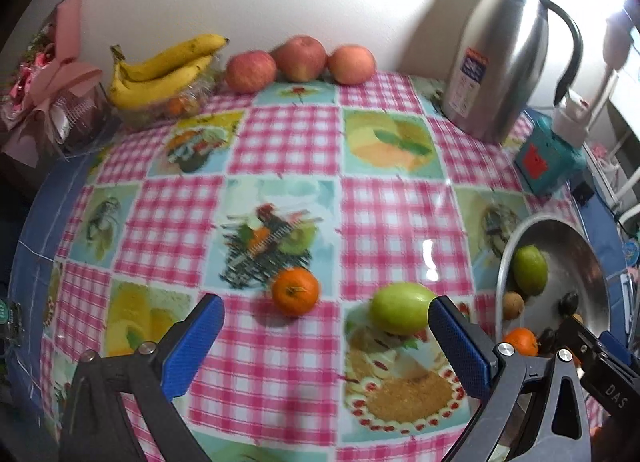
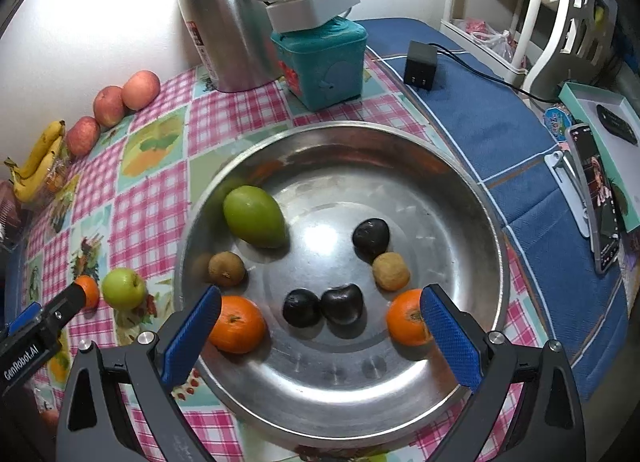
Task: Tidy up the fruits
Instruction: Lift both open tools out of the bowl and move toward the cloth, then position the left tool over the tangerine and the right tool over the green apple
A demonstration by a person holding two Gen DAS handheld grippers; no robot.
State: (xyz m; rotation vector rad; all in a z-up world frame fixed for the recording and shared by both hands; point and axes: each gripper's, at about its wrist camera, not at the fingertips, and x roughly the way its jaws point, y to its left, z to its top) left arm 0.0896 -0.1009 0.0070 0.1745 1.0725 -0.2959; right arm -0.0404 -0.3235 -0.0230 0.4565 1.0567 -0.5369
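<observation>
Metal bowl [image 2: 460, 197] holds green fruit [image 2: 254, 217], two oranges [image 2: 238, 324]; both tools gaping, empty.

The left wrist view looks low across the checked tablecloth [image 1: 280, 141] toward the back wall. The right wrist view looks steeply down, close over the steel bowl [image 2: 460, 189]. Both share the bowl, at the left view's right edge, and the green apple [image 1: 402, 313].

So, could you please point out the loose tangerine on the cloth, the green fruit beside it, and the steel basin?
tangerine [image 1: 296, 291], left wrist view, centre of its top.
green fruit [image 1: 401, 308], left wrist view, middle of its skin.
steel basin [image 2: 472, 197], right wrist view, bare inner wall.
</observation>
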